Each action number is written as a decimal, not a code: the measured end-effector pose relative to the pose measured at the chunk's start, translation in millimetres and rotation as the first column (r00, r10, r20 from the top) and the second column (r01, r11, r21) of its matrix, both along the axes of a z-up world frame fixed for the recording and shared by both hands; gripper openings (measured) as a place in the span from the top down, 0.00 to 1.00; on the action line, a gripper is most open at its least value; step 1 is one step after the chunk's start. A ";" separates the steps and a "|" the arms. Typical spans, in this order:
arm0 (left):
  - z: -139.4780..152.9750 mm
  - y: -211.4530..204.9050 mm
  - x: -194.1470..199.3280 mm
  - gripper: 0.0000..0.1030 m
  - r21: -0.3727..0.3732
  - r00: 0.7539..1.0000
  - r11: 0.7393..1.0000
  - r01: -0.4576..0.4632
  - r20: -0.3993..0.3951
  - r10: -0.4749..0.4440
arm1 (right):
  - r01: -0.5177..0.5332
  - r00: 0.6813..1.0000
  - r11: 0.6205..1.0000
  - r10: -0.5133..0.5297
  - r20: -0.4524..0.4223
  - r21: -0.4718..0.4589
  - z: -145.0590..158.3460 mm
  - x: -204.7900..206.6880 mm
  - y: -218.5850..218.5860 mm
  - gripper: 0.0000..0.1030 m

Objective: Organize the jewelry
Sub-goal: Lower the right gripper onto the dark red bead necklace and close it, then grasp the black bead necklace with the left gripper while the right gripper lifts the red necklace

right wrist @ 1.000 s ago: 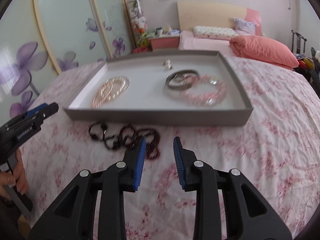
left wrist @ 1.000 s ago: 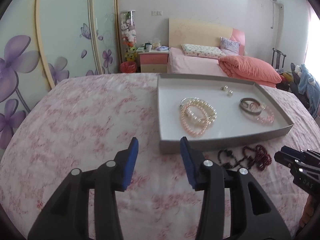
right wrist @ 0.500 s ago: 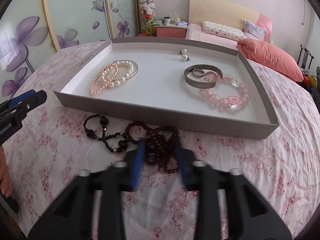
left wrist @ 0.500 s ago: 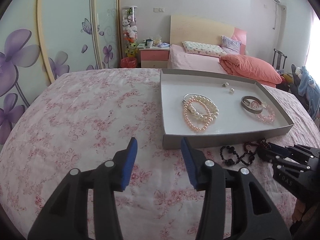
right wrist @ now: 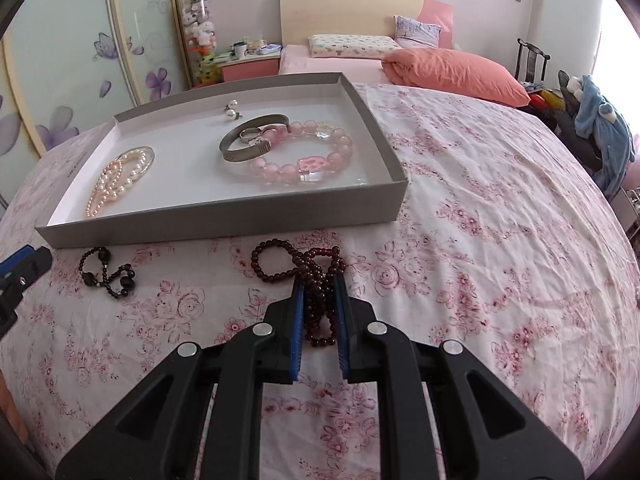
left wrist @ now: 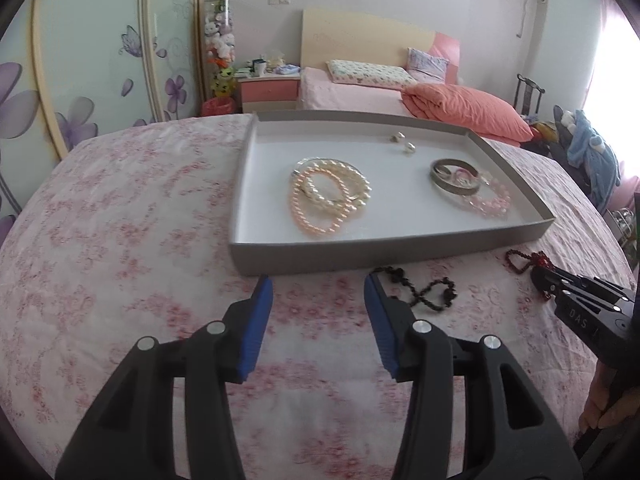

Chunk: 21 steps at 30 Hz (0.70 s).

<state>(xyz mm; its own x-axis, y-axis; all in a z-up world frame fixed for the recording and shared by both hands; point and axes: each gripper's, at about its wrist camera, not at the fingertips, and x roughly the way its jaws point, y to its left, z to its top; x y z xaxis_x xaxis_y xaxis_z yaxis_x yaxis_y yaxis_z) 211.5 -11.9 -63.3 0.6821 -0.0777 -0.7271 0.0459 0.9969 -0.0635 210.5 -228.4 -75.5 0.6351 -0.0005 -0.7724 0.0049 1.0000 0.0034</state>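
Beads of dark red, small, round and glossy, sit pinched between the blue ribbed pads of my right gripper (right wrist: 319, 276), whose jaws have just been closing on the red strand (right wrist: 304, 272). It lies bunched on the bed (right wrist: 500, 208), on a wrinkled white sheet printed with pink flowers, just in front of the tray (right wrist: 224, 216). Its long axis runs from between my pads away toward the tray, with one open loop curling off to the left at the far end. To its left lies a black strand (right wrist: 106, 274), thinner, with a few bigger faceted beads, twisted into a loose figure eight that stretches left to right along the tray's near wall. My left gripper (left wrist: 318, 280) hangs spread with nothing between its pads, having just been opening, and the black strand (left wrist: 424, 292) starts right beside its right fingertip. The tray is shallow grey cardboard with a white floor. Inside are coiled pearls (right wrist: 120, 174), cream and peach; a dull metal bangle (right wrist: 250, 140), open-ended; a bracelet (right wrist: 308, 156) of fat translucent pink beads touching it; and two pearl studs (right wrist: 231, 111) near the back wall.
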 end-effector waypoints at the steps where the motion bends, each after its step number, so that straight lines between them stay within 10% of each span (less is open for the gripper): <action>1: -1.0 -3.7 1.0 0.51 0.000 1.000 1.000 0.009 -0.007 -0.009 | -0.002 1.000 1.000 0.002 0.000 -0.003 0.5 1.7 -0.8 0.86; 11: -18.5 -37.3 24.4 0.48 -0.021 0.994 0.998 0.053 -0.092 -0.055 | -0.016 1.000 0.999 0.016 -0.003 0.032 1.1 5.5 -2.3 0.86; 15: -21.2 -38.8 27.7 0.76 0.008 0.995 0.999 0.047 -0.084 -0.046 | -0.028 1.000 0.999 0.028 -0.004 0.032 1.3 6.1 -0.5 0.86; 21: -19.5 -33.1 21.6 0.90 0.025 0.996 0.998 0.055 -0.069 -0.053 | -0.043 0.999 0.999 0.043 -0.003 0.026 0.6 6.0 2.6 0.86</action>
<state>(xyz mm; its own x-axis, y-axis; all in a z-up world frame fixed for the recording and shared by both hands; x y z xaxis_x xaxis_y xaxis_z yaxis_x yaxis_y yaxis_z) 233.1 -45.0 -82.8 0.6261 -0.0926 -0.7743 0.0962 0.9945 -0.0411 216.5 -225.8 -74.9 0.6313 0.0470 -0.7741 -0.0384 0.9988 0.0292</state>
